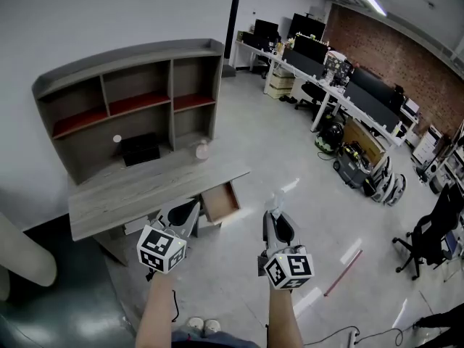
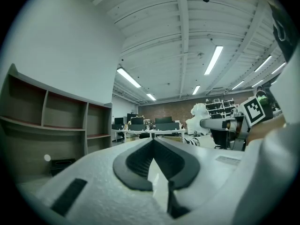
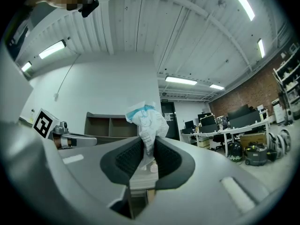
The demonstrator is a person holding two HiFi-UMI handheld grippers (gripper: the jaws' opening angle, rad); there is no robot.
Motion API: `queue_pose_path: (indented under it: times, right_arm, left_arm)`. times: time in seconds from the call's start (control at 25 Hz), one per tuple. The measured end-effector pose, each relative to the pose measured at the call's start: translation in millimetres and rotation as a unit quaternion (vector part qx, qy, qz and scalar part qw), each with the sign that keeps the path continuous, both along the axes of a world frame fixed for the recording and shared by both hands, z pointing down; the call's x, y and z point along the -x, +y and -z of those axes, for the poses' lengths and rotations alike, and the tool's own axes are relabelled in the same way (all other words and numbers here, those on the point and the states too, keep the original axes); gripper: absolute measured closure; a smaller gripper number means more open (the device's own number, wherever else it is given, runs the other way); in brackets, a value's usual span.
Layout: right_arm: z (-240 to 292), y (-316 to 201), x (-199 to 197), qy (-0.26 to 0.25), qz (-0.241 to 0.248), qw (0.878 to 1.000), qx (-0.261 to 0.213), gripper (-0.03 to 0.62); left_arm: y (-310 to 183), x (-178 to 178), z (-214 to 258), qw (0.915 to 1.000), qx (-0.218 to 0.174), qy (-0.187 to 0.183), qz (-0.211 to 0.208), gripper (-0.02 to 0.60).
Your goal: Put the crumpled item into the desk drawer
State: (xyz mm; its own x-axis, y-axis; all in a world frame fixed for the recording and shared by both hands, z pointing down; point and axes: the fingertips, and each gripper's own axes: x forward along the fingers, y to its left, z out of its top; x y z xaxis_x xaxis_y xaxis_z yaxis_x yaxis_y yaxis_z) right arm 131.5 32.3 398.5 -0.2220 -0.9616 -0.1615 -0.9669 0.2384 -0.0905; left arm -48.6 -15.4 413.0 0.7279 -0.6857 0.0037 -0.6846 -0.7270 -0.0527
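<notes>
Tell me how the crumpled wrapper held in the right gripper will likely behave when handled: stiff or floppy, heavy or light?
The wrapper is probably light and floppy: it looks like thin creased film, bunched above the right gripper pinching it. It could spring open a little when released, and may drift rather than drop straight into the drawer.

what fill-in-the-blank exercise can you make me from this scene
The right hand-held gripper is shut on the crumpled item, which is not yet in the ____.
The left hand-held gripper is shut and holds ____.
The desk drawer stands ____.
Missing words: drawer; nothing; open.
</notes>
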Motion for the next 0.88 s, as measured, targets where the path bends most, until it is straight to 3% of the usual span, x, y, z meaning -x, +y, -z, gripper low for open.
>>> queue_pose_path:
  times: [0.4,0.68,0.88]
  right_arm:
    - [-41,-36,-15,-0.015,0.008,0.999,0.036,0.513]
    - [-67,-113,-16,-0.005,0.019,0.998,0.058,0.513]
    - [-60,-179,-14,-0.005,0.022,0.998,0.051,0.513]
  left_arm:
    - [-14,-1,-40,0.9992,0.034,-0.016,0.015,0.594]
    - [-87,-4,-70,0.9982,0.056,-0.007,0.022,0.594]
    - [-149,-9,-57,0.9990,0.042,-0.006,0.012,0.594]
